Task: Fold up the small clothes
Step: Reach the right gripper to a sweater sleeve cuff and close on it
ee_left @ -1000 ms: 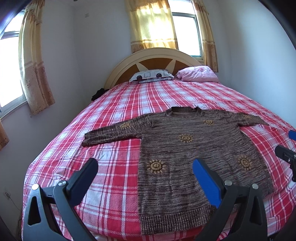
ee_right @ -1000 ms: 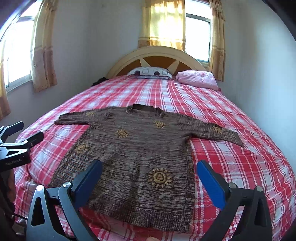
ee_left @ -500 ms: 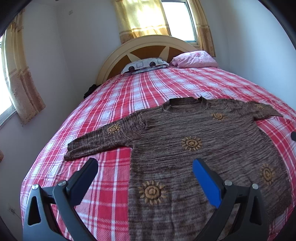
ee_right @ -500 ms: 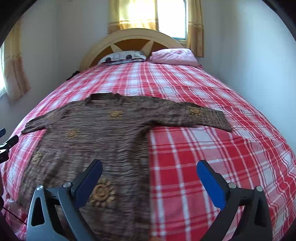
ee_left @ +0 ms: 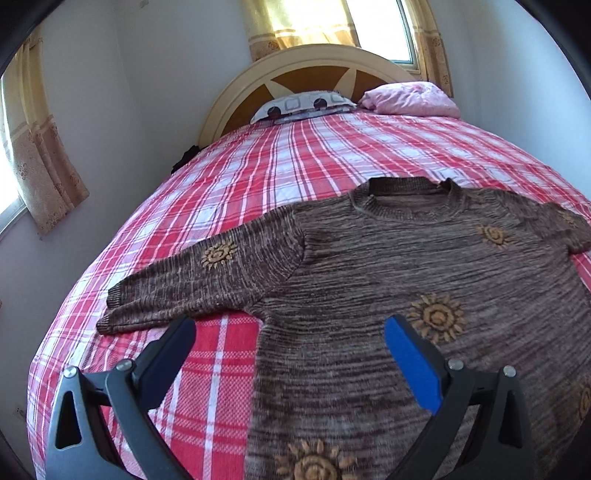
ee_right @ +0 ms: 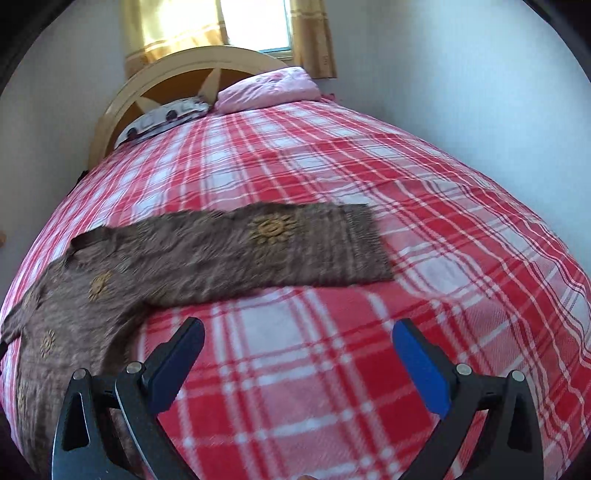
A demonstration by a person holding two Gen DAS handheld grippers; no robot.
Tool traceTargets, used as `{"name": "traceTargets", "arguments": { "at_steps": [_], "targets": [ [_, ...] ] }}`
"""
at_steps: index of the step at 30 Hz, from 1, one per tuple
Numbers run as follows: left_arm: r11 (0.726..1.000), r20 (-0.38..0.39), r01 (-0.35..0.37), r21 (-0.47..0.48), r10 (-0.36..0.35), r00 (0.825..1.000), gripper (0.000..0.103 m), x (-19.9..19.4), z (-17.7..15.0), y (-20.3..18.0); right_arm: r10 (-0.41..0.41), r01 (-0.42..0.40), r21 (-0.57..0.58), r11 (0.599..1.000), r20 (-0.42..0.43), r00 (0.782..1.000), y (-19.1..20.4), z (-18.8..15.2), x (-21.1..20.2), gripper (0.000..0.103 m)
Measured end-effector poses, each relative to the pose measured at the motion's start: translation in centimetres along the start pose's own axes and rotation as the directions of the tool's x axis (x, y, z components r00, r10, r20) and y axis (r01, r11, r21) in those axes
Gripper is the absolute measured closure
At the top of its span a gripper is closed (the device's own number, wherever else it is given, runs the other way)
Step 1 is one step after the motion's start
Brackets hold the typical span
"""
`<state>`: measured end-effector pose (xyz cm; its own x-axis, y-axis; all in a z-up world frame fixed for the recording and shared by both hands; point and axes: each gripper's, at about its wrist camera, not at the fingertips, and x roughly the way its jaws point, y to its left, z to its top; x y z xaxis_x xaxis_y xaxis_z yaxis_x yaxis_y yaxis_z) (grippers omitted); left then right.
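Plaid bed (ee_left: 295, 166), arched headboard (ee_left: 240, 85) — curtained windows (ee_left: 303, 26)

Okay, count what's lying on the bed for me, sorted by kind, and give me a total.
Sweaters: 1, the brown sweater spread flat.
Pillows: 2, a patterned pillow and a pink pillow at the headboard.
Total: 3

Brown sweater (ee_left: 424, 280), red plaid bedspread (ee_right: 332, 166).

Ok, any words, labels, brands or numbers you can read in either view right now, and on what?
None can be read in either view.
Sweater: sun motifs only, no lettering or tag showing.
Patterned pillow: shapes, no letters.
Left gripper and right gripper: no markings visible.
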<state>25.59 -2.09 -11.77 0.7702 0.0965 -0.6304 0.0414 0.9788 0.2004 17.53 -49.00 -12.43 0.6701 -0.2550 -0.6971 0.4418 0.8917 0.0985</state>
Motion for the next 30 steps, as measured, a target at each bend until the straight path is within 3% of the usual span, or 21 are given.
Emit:
{"name": "traceTargets", "arguments": {
  "at_steps": [6, 8, 10, 15, 20, 22, 28, 29, 30],
  "targets": [
    [1.0, -0.029, -0.011, -0.014, 0.01, 1.0, 0.0, 3.2, 1.0, 0.2, -0.047, 0.05, 0.097, 0.994, -0.028, 0.998, -4.0, 2.3, 3.6, 0.002],
    [1.0, -0.046, -0.021, -0.023, 0.02, 0.999, 0.0, 4.4, 1.2, 0.5, -0.035, 0.039, 0.125, 0.991, -0.04, 0.999, -5.1, 2.6, 4.4, 0.007],
    [0.999, -0.062, -0.02, -0.033, 0.018, 0.998, 0.0, 5.2, 1.4, 0.7, -0.024, 0.033, 0.167, 0.985, -0.059, 0.998, -6.3, 3.0, 5.5, 0.021],
    [0.999, -0.081, -0.037, -0.032, 0.034, 0.996, 0.0, 7.0, 1.6, 0.9, 0.017, 0.005, 0.243, 0.97, -0.089, 0.996, -8.1, 3.3, 7.2, 0.023],
    [0.997, -0.106, -0.057, -0.047, 0.052, 0.993, 0.0, 8.5, 2.0, 1.5, 0.027, -0.003, 0.241, 0.971, -0.097, 0.995, -7.8, 3.6, 7.7, 0.026],
    [0.997, -0.122, -0.052, -0.061, 0.044, 0.992, 0.0, 9.0, 2.0, 1.7, 0.054, -0.03, 0.245, 0.969, -0.092, 0.994, -7.6, 3.8, 7.9, 0.04],
    [0.998, -0.157, -0.04, -0.049, 0.032, 0.987, 0.0, 9.7, 1.7, 1.2, 0.081, -0.055, 0.237, 0.97, -0.103, 0.991, -6.5, 4.0, 9.1, 0.041],
    [0.998, -0.161, -0.039, -0.045, 0.031, 0.987, 0.0, 9.8, 1.7, 1.1, 0.077, -0.051, 0.228, 0.972, -0.107, 0.991, -6.2, 4.1, 9.4, 0.043],
    [0.998, -0.164, -0.039, -0.041, 0.032, 0.986, 0.0, 9.9, 1.7, 1.1, 0.068, -0.042, 0.22, 0.975, -0.111, 0.991, -6.1, 4.2, 9.6, 0.052]
  ]
}}
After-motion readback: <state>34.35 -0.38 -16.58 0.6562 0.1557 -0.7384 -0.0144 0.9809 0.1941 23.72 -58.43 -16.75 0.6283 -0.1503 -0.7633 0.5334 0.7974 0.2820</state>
